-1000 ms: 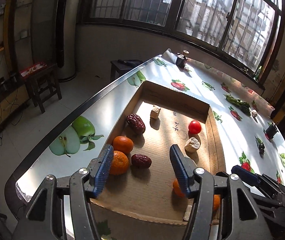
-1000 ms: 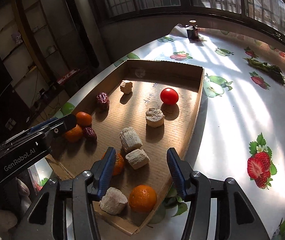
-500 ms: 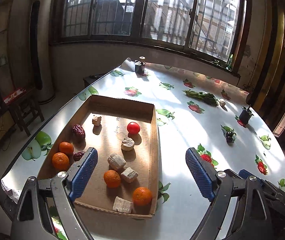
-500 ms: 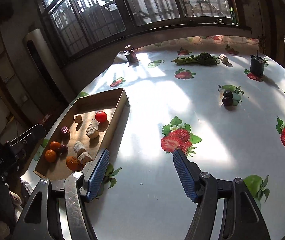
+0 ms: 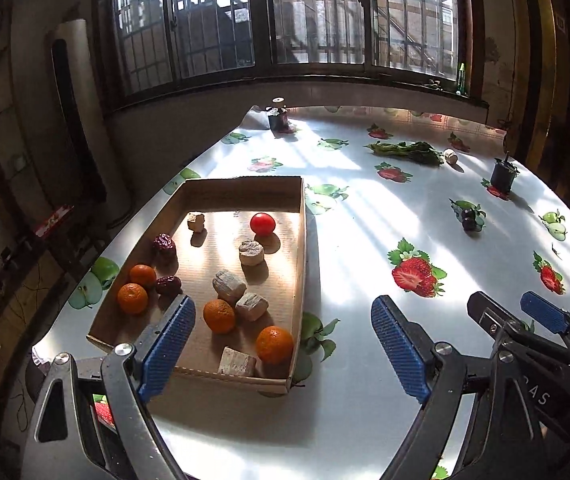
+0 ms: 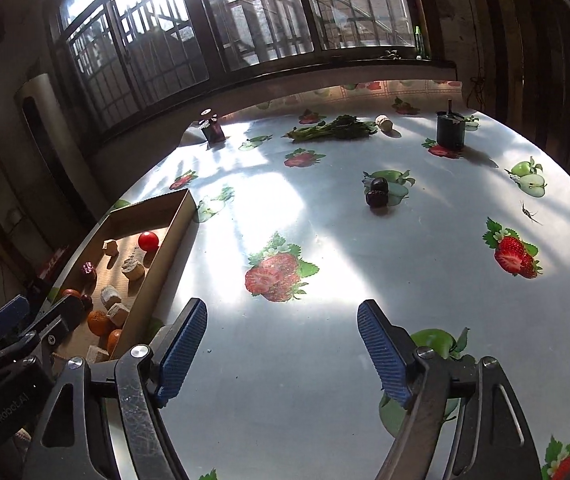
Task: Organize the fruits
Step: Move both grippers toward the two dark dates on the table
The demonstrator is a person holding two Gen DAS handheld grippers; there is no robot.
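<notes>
A shallow cardboard tray (image 5: 301, 236) lies at the table's left, holding several oranges (image 5: 219, 316), a red tomato (image 5: 263, 224), two dark dates (image 5: 164, 243) and several beige chunks (image 5: 229, 286). My left gripper (image 5: 283, 304) hovers open over the tray's near right corner, with nothing between its fingers. My right gripper (image 6: 282, 306) hangs over bare tablecloth right of the tray (image 6: 173, 224); its jaws are opening and empty. Two dark fruits (image 6: 377, 194) sit on the cloth far ahead of it.
The round table wears a glossy fruit-print cloth. At the far side lie a green vegetable bunch (image 6: 333, 130), a cork-like piece (image 6: 383, 122), a dark cup (image 6: 450, 132) and a small jar (image 6: 213, 130). The table's edge drops off left of the tray.
Both grippers have pulled back and swung right, away from the tray's inside. Both pairs of jaws have widened. The right gripper went from over the tray to over the cloth.
</notes>
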